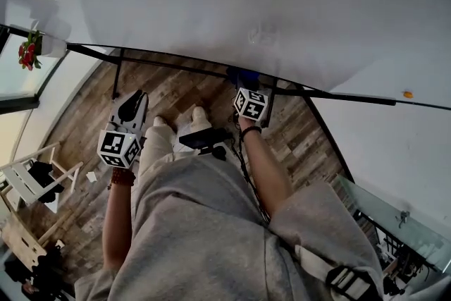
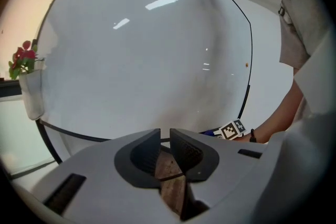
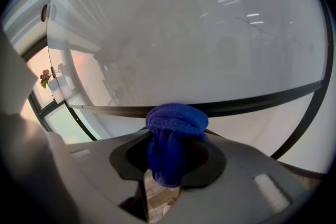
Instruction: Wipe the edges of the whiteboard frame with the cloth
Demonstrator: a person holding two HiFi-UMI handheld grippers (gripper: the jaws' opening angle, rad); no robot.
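**Holding the cloth at the lower frame edge**

Standing close to the whiteboard [image 1: 246,3], the person has both claws low, near the board's bottom edge. The right claw [image 1: 243,83] is closed on the blue cloth [image 1: 243,75], and in the right gripper view the cloth [image 3: 176,123] bunches up out of the claw [image 3: 170,157] in a rounded wad, with the rest hanging down between the jaws. The wad sits right at the black frame [image 3: 236,105] along the board's lower edge. It overlaps that strip in both views (whether it actually presses on it cannot be told).

The left claw [image 1: 135,99] is off to the left, apart from the cloth and below the frame [image 1: 176,67]. In the left gripper view its jaws [image 2: 164,139] stand a narrow gap apart with nothing between them, and only the wooden floor [image 2: 170,186] shows through the slot. It points toward the board without touching it.

Red flowers [image 1: 28,53] in a white pot sit at the board's left side, by the window. The plank floor [image 1: 176,91] lies under the person's feet.
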